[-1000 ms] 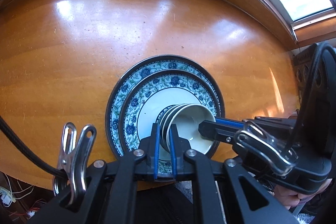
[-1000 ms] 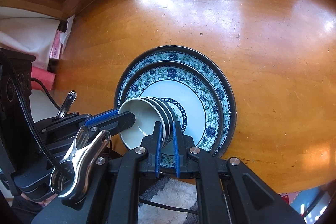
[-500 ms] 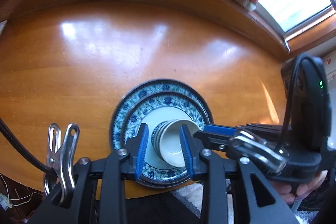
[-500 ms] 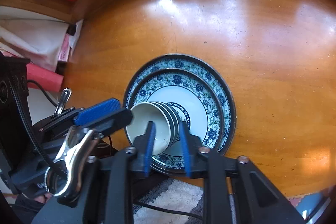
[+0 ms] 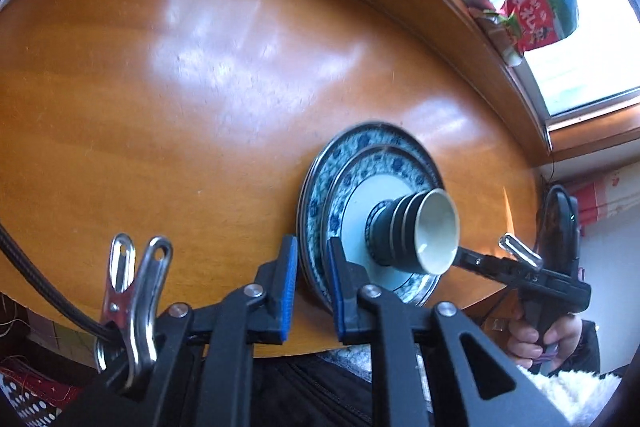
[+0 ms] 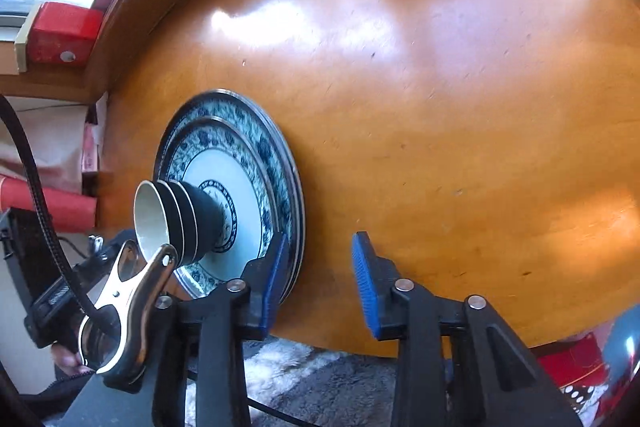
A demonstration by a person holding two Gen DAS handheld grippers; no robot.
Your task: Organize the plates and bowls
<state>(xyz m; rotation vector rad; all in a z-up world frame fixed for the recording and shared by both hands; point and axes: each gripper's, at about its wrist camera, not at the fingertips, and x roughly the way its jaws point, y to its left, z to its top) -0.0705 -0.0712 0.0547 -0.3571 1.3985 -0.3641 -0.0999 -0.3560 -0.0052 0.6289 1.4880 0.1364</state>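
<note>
Polished wood counter lies bare around the stack. The left fingers have just been closing and straddle the near-left rim of the plates, nearly shut, contact unclear. Bowls sit nested on top, near the counter's front edge. The right fingers stand partly open, one beside the plates, holding nothing. Judged: grip both rims evenly, lift level; open room lies behind.
</note>
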